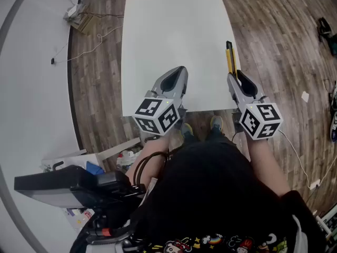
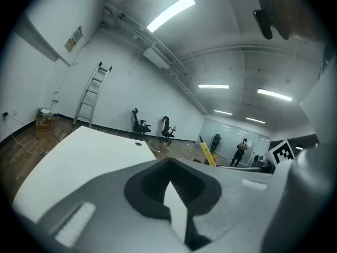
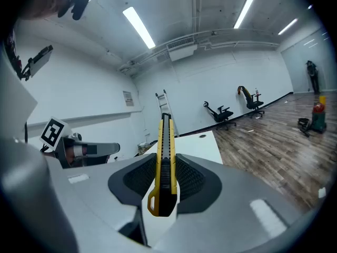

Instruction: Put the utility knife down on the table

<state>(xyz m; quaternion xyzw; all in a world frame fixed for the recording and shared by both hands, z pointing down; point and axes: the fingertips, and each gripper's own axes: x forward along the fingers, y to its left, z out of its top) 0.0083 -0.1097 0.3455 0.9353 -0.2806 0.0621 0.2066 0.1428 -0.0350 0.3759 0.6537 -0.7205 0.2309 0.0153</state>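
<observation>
Right hand-held gripper (image 1: 235, 77) (image 3: 164, 168): its 2 jaws are clamped on the utility knife (image 1: 229, 57) (image 3: 165, 157), one dark ribbed pad on each flat side. The yellow-and-black knife is gripped near its rear end, which sits back between the pads. Its long body projects forward past the jaw tips, away from the person. In the head view the knife lies along the right edge of the white tabletop (image 1: 168, 36) (image 3: 202, 144), near the front right corner. Whether it touches the surface cannot be told.

Left hand-held gripper (image 1: 176, 75) (image 2: 171, 181): jaws closed together with nothing between them, held over the front edge of the tabletop (image 2: 79, 157), well apart from the knife.

Surroundings: a wooden floor (image 1: 263, 41) around the tabletop; a ladder (image 2: 92, 96) leaning on the far wall; 2 office chairs (image 2: 152, 125) beyond it.
</observation>
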